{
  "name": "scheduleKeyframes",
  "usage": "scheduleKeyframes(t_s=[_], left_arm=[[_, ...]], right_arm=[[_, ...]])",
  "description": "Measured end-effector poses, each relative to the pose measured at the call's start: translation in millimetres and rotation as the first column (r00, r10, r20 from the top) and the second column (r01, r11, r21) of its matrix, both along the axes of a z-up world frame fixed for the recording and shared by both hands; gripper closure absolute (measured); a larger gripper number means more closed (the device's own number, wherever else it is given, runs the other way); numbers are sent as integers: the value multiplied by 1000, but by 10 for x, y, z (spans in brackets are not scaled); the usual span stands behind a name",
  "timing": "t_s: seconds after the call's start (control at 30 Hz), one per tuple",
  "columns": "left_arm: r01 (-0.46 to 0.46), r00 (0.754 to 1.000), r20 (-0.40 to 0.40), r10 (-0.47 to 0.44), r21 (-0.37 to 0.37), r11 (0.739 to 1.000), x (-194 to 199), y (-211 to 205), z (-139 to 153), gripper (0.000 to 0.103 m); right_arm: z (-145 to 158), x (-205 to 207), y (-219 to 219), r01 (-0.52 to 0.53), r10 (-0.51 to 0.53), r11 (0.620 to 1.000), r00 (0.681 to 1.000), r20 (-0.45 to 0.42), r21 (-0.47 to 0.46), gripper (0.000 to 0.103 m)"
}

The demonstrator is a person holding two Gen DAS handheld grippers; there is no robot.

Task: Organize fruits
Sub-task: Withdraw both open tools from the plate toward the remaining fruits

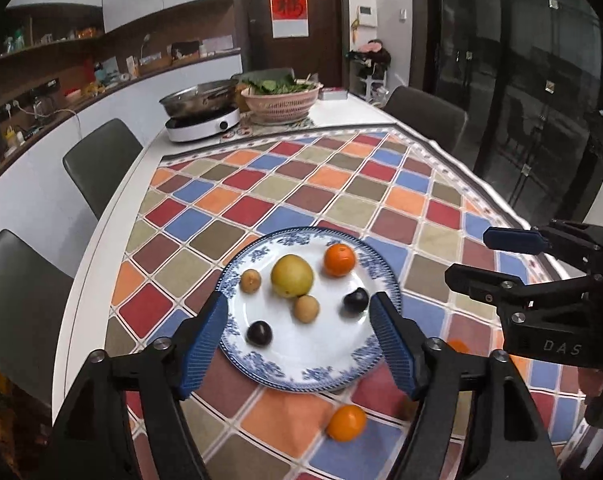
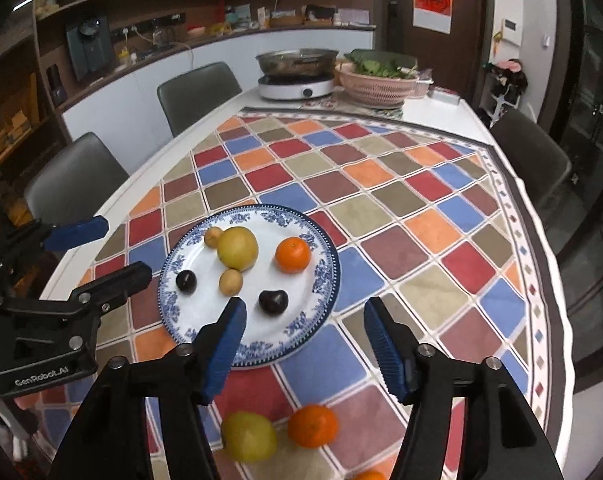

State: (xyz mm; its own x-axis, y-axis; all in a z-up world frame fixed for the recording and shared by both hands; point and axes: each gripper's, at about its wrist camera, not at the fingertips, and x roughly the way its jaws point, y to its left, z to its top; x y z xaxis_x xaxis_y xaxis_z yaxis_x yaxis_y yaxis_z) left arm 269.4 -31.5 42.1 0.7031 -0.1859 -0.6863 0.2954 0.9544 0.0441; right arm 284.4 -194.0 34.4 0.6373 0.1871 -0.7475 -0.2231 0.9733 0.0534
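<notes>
Both grippers, left (image 1: 299, 334) and right (image 2: 305, 334), spread wide, holding nothing, above plate (image 1: 329, 376). Six fruits on plate; orange (image 2: 312, 426), yellow fruit (image 2: 248, 436) on tablecloth (image 2: 381, 200).

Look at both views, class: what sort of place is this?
Probably a home kitchen-dining room: a dining table with chairs, a pan on a portable cooker, and a counter with cluttered shelves.

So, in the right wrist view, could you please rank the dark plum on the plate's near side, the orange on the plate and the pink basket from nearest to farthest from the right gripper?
1. Dark plum, plate's near side.
2. Orange, plate's right.
3. Pink basket, table's far end.
</notes>
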Motion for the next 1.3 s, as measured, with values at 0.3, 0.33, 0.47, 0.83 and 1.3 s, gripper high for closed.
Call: scheduleKeyframes(t_s=[0.3, 0.33, 0.47, 0.83, 1.3], left_arm=[[33, 998, 49, -33, -6, 999, -436, -156, 153, 22], [38, 998, 52, -37, -7, 999, -478, -172, 151, 21], [63, 997, 50, -63, -11, 998, -646, -252, 125, 21], [137, 990, 19, -137, -14, 990, -903, -470, -98, 21], [188, 976, -117, -185, 17, 982, -827, -708, -664, 21]], right_arm=[[205, -535, -200, 72, -73, 997, 993, 94, 7, 33], [210, -571, -217, 78, -78, 997, 992, 97, 8, 33], [176, -739, -304, 96, -96, 995, 991, 93, 12, 33], [10, -1136, -460, 120, -118, 993, 988, 99, -15, 33], [-454, -1253, -667, 172, -172, 984, 985, 3, -41, 33]])
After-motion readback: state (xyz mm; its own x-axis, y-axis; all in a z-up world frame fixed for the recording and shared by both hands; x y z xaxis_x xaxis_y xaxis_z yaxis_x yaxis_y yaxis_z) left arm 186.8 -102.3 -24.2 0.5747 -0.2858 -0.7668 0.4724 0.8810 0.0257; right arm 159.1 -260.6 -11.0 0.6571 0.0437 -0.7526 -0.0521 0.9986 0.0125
